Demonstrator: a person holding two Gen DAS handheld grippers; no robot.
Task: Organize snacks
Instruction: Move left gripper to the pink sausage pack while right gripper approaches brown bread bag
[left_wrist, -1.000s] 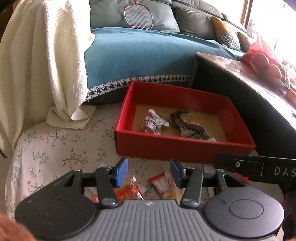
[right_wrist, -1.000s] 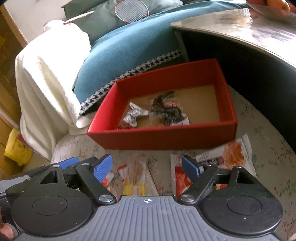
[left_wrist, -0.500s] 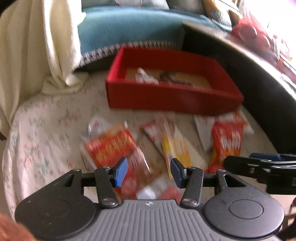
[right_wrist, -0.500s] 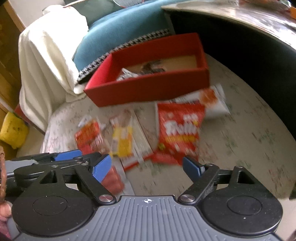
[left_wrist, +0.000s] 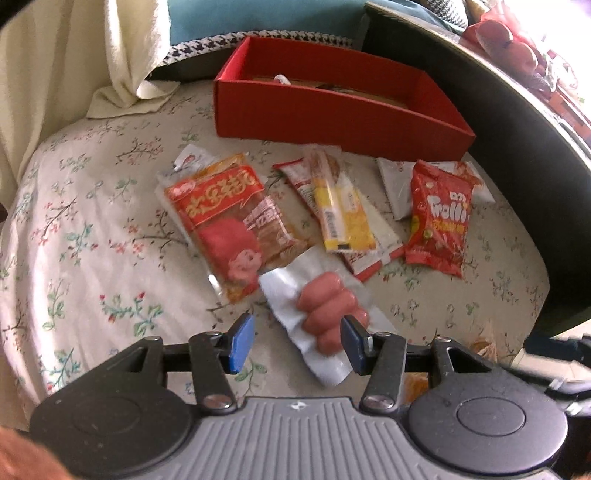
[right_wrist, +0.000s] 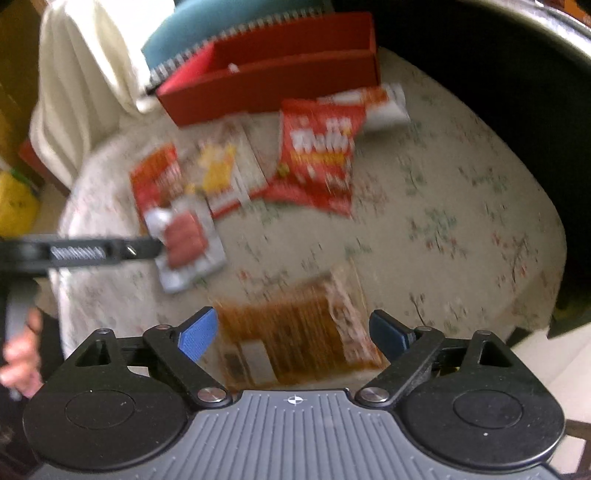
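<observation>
In the left wrist view the red box (left_wrist: 332, 107) is seen from low down, so its near wall hides nearly all of its contents; only a white scrap and a dark edge peek over the rim. The left gripper (left_wrist: 297, 341) has its jaws spread wide and grips nothing. The sausage pack (left_wrist: 321, 314), pink links in a silvery wrapper, lies on the floral cloth (left_wrist: 92, 229) in the gap between the blue pads, towards the right one, whose tip overlaps its edge; whether they touch I cannot tell. Beyond it lie an orange-red packet (left_wrist: 225, 214), a yellow stick packet (left_wrist: 340, 210) and a red Frolli bag (left_wrist: 439, 218), all outside the box. The bag covers part of a white wrapper (left_wrist: 395, 184). A dark table (left_wrist: 517, 122) cuts off the scene at the right.

The right wrist view is smeared by motion, and print on the packets is unreadable. The right gripper (right_wrist: 291, 334) is wide open and empty. A brown-orange packet (right_wrist: 299, 332) lies on the cloth directly between its pads, its near end hidden by the gripper body. At the left edge the other gripper's finger reaches to the sausage pack, and the hand (right_wrist: 22, 350) holding it is cut off.
</observation>
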